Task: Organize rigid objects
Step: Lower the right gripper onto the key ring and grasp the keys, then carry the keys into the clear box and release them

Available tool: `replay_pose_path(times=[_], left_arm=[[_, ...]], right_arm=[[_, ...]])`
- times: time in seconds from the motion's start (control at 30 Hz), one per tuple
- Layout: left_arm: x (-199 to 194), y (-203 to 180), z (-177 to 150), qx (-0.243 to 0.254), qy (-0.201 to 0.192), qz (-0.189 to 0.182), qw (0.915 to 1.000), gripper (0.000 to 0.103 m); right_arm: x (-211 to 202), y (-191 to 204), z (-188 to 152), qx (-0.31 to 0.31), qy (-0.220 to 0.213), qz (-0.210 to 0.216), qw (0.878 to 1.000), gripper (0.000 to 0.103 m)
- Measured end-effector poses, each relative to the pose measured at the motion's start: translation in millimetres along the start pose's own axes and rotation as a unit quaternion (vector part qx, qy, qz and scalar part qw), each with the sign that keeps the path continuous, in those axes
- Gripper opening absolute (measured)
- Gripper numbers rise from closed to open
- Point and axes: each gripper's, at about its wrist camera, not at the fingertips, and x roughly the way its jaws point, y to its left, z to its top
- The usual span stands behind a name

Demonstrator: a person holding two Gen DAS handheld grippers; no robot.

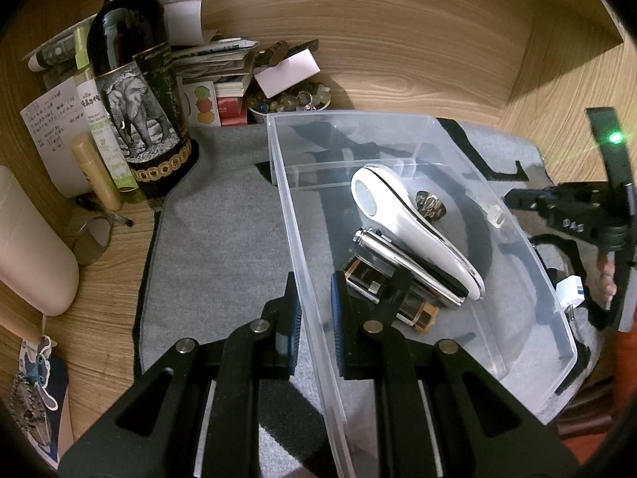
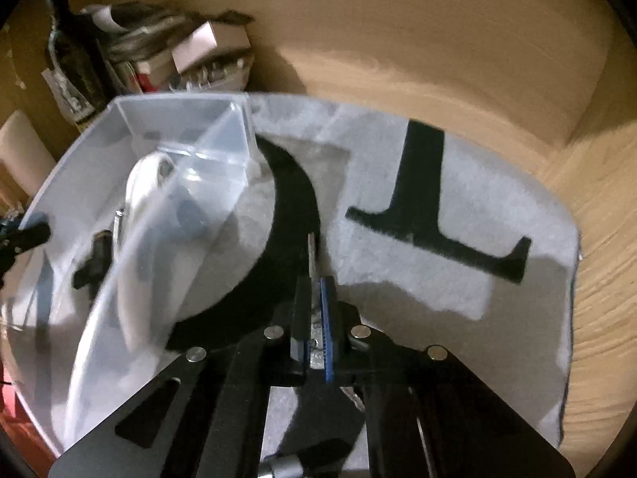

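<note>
The left gripper (image 1: pixel 314 310) straddled the near wall of the clear plastic storage bin (image 1: pixel 398 410), its fingers (image 1: pixel 292 310) a little apart, 1 on each side, seemingly steadying it. Inside lay 4 items: a white oval-headed handheld device (image 1: pixel 414 227), a silver metal cylinder (image 1: pixel 398 257), a brown-and-gold rectangular case (image 1: pixel 368 279) and a small dark metallic trinket (image 1: pixel 430 205). The right gripper (image 2: pixel 314 306) hovered over the grey felt mat (image 2: pixel 438 279) beside the bin, fingers clamped on a thin silver blade-like piece (image 2: pixel 311 255). Sorting looked largely done; that piece remained to be dropped in.
</note>
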Motion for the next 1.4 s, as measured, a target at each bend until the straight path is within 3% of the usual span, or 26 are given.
replay_pose_path(times=[0.2,0.23,0.33,0.37,0.5,0.7,0.83,0.97,1.23,1.4], left_arm=[[-1,-1,0,-0.004,-0.001,0.000,1.0000,0.013],[-1,-1,-1,-0.005,-0.001,-0.001,1.0000,0.013],[-1,0,0,-0.005,-0.001,-0.002,1.0000,0.013],[-1,0,0,-0.005,-0.001,-0.002,1.0000,0.013],[-1,0,0,-0.005,0.000,-0.001,1.0000,0.013],[-1,0,0,-0.006,-0.001,-0.002,1.0000,0.013],[-1,0,0,-0.006,-0.001,-0.001,1.0000,0.013],[-1,0,0,-0.006,0.000,-0.002,1.0000,0.013],[-1,0,1,-0.006,0.000,-0.001,1.0000,0.013],[-1,0,1,-0.006,0.000,-0.001,1.0000,0.013]], right_arm=[[-22,-4,6,-0.008,-0.020,0.009,1.000,0.004],[-21,-4,5,-0.009,-0.010,0.011,1.000,0.009],[-1,-2,-3,-0.013,0.029,-0.008,0.999,0.045],[4,-3,-5,-0.013,0.032,-0.015,0.999,0.046],[31,-14,-13,0.004,0.075,-0.004,0.997,0.047],[24,-8,-17,-0.014,0.073,-0.003,0.997,0.038],[17,-4,-26,-0.019,0.062,0.003,0.998,0.023],[12,3,-30,-0.017,0.049,-0.006,0.999,0.023],[-37,2,-28,-0.010,-0.020,-0.016,1.000,0.023],[-63,8,-6,-0.016,-0.075,-0.017,0.997,0.023]])
